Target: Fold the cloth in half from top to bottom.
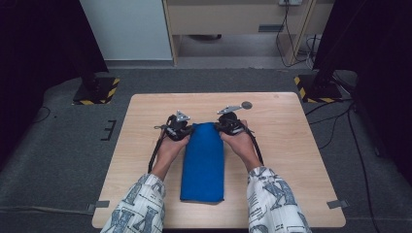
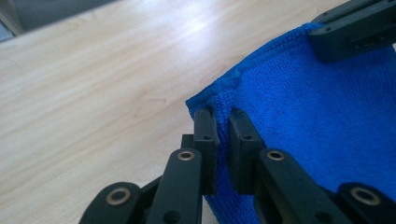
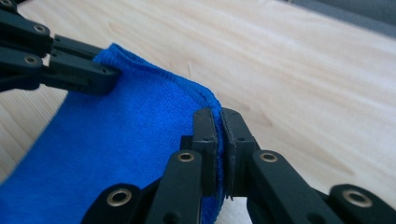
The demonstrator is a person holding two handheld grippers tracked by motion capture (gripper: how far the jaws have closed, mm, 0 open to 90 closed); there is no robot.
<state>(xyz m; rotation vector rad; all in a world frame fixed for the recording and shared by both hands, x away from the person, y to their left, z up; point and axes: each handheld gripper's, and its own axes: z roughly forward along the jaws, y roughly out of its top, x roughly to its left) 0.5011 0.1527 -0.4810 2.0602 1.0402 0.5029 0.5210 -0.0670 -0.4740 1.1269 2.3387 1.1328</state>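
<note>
A folded blue cloth (image 1: 203, 162) lies lengthwise on the wooden table (image 1: 286, 141), its far end lifted a little. My left gripper (image 1: 186, 130) is shut on the cloth's far left corner (image 2: 210, 100), with the hem pinched between the black jaws. At the far right corner (image 3: 205, 95) my right gripper (image 1: 221, 127) is shut on the cloth in the same way. Each gripper view also catches the other gripper's jaws (image 2: 355, 32) (image 3: 60, 65) on the opposite corner. Both hands sit either side of the cloth's far end.
A small round grey mark (image 1: 247, 104) sits near the table's far edge. Bare wood lies left and right of the cloth. Black stands with yellow-striped bases (image 1: 96, 91) (image 1: 316, 87) rest on the floor beyond the table's far corners.
</note>
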